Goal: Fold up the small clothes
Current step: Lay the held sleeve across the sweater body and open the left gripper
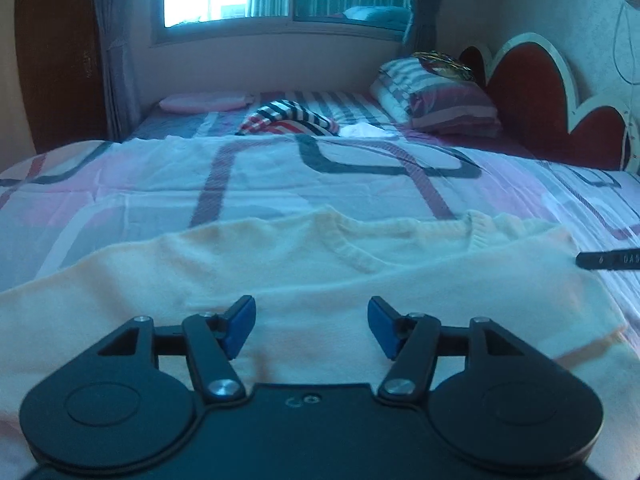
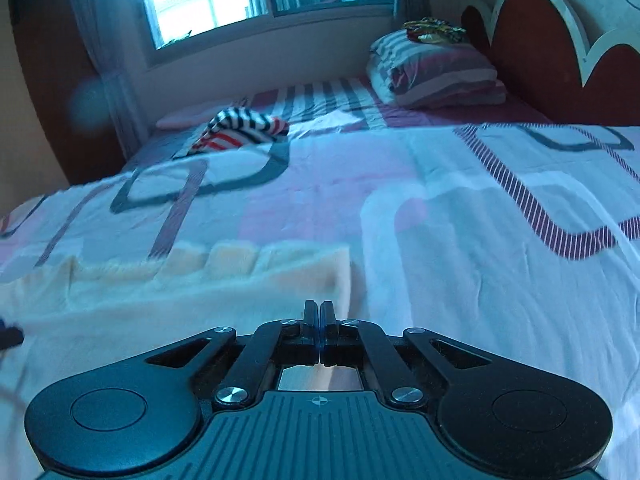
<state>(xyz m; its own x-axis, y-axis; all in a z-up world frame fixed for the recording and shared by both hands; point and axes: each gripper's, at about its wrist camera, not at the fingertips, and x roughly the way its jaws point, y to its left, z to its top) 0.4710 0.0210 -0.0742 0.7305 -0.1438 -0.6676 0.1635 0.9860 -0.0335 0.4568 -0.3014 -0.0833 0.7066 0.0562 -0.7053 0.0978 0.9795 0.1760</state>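
Lying flat on near part of bed (image 1: 520, 184) – cream sweater (image 1: 320, 280), soft fuzzy knit, ribbed round neckline toward far side. We hold left gripper (image 1: 311, 326) over its body, blue pads apart, nothing between. Right gripper (image 2: 319, 320) fully closed at sweater's right edge; we cannot tell whether fabric is pinched. Far off – crumpled striped garment (image 1: 288, 118), striped pillow (image 1: 436, 100).

Right gripper (image 2: 320, 312) closed, cream sweater (image 2: 168, 280) edge, patterned bedsheet (image 2: 460, 240)

Both wrist cams: low, facing headboard (image 1: 532, 92).
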